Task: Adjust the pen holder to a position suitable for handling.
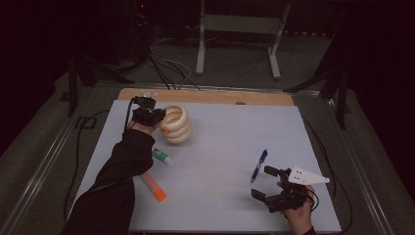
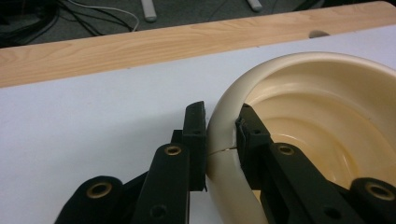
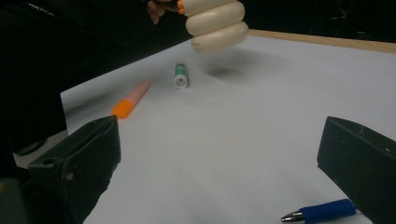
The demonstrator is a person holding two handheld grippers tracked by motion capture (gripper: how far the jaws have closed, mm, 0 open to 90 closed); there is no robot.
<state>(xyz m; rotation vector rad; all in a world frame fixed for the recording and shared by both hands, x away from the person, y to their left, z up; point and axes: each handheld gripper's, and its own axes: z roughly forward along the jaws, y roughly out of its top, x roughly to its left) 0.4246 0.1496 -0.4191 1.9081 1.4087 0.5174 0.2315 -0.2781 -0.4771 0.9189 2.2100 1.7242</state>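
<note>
The cup point(image 1: 176, 125) is clamped at its rim by the left gripper point(image 2: 223, 140) and held above the far left of the desk point(image 1: 220, 147). The right gripper point(image 1: 268, 183) rests with jaws apart. Next, a steady setting-down is probably needed.

Left claw point(image 2: 219, 140) grips the pot point(image 1: 177, 124) rim above the tabletop point(image 1: 230, 142); tube point(image 1: 160, 155) and marker point(image 1: 154, 187) lie nearer, pen point(image 1: 259, 165) right.

On my feed: orange marker point(image 1: 154, 187) lies flat at the counter's point(image 1: 220, 161) near left. Green-white tube point(image 1: 161, 155) sits just beyond it, apart, also flat. Blue pen point(image 1: 259, 165) lies right of centre, well apart from both. White sheet covers the counter; bare wood strip point(image 1: 205, 96) along the far edge. Cables point(image 1: 169, 68) and a white stand point(image 1: 240, 36) on the floor behind.
</note>
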